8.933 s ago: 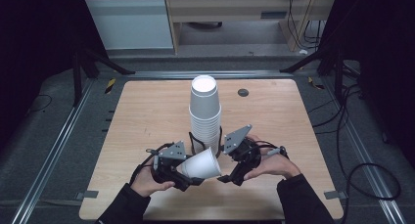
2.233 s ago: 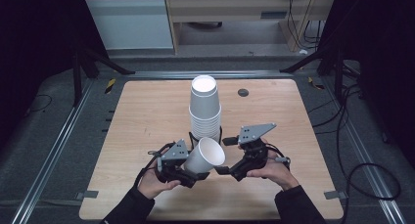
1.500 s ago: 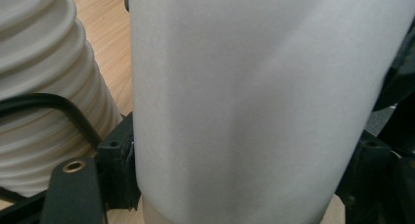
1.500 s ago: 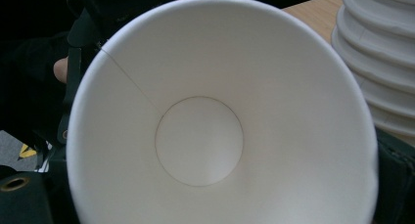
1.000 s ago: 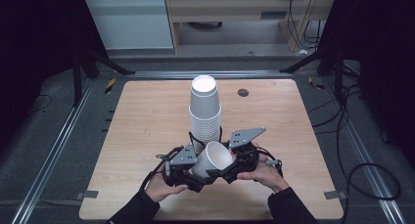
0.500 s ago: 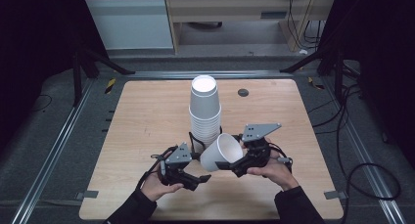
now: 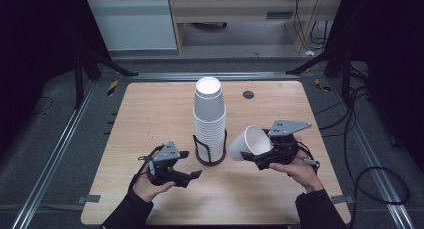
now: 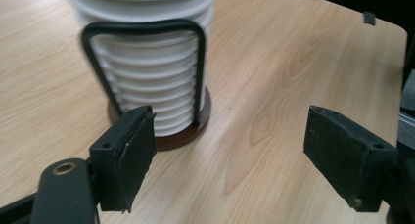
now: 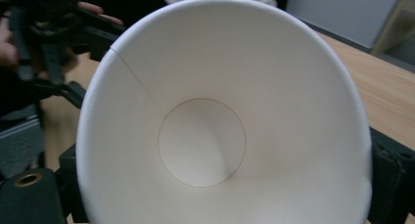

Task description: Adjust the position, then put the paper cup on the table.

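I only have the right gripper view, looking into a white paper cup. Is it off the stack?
Observer: Yes. In the high view the right tongs hold the cup on its side, apart from the cup stack.
Operator: How does the stack stand?
Observer: Upright in a black wire holder, mid-table.
Operator: And the other hand?
Observer: The left tongs have just been opening; nothing is between them, and they face the holder.

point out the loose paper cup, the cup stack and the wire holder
loose paper cup (image 7: 250,143), high view, its inner wall
cup stack (image 7: 209,110), high view, side of the upper cups
wire holder (image 8: 199,77), left gripper view, right upright of its loop
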